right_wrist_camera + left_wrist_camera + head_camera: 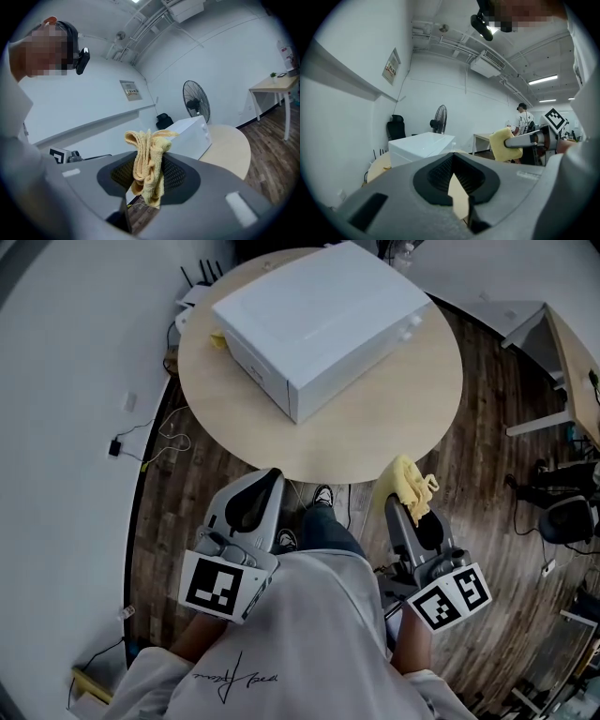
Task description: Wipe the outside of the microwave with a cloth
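The white microwave (pixel 319 320) sits on a round beige table (pixel 394 418); it also shows in the left gripper view (pixel 419 145) and the right gripper view (pixel 190 133). A yellow cloth (pixel 410 484) hangs bunched between the jaws of my right gripper (pixel 398 507), which is shut on it (pixel 147 159). That gripper hovers just off the table's near right edge. My left gripper (pixel 270 479) is held at the near edge too, shut, with nothing in it (pixel 454 173). Both are well short of the microwave. In the left gripper view the cloth (pixel 502 144) is at the right.
A small yellow item (pixel 217 338) lies by the microwave's left side. A router (pixel 202 277) and cables (pixel 155 442) are at the left. A desk (pixel 572 371) and office chair (pixel 567 517) stand right. A fan (pixel 196 105) stands behind; a person (pixel 524 119) stands far off.
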Action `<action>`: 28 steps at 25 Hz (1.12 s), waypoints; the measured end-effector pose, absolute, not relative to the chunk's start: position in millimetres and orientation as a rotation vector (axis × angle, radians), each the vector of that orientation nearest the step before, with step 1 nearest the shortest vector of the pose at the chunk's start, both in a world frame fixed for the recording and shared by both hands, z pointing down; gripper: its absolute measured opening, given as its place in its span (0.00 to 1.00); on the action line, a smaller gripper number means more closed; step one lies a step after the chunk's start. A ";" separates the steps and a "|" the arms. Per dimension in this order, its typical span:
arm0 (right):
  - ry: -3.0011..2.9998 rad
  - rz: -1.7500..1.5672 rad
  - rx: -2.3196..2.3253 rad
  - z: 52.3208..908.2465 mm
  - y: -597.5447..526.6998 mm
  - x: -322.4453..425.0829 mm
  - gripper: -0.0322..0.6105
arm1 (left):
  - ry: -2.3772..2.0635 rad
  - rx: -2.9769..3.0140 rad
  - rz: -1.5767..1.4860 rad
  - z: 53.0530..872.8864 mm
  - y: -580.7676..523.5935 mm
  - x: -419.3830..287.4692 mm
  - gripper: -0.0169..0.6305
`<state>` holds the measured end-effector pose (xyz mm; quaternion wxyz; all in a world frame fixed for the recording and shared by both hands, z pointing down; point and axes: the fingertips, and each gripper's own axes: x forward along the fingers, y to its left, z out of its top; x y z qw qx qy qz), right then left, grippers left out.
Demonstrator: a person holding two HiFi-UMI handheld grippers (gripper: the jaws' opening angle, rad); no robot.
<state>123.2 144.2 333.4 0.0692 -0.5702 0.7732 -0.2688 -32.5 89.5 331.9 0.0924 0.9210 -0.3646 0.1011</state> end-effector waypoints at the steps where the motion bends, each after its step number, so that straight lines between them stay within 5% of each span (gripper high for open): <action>1: 2.327 -0.813 -1.713 334.2 135.4 129.6 0.27 | -1.094 2.740 0.311 331.9 80.7 -28.3 0.01; 28: 2.774 -0.521 -1.675 337.0 -84.6 235.8 0.27 | -1.572 2.526 0.197 322.2 -39.4 22.2 0.01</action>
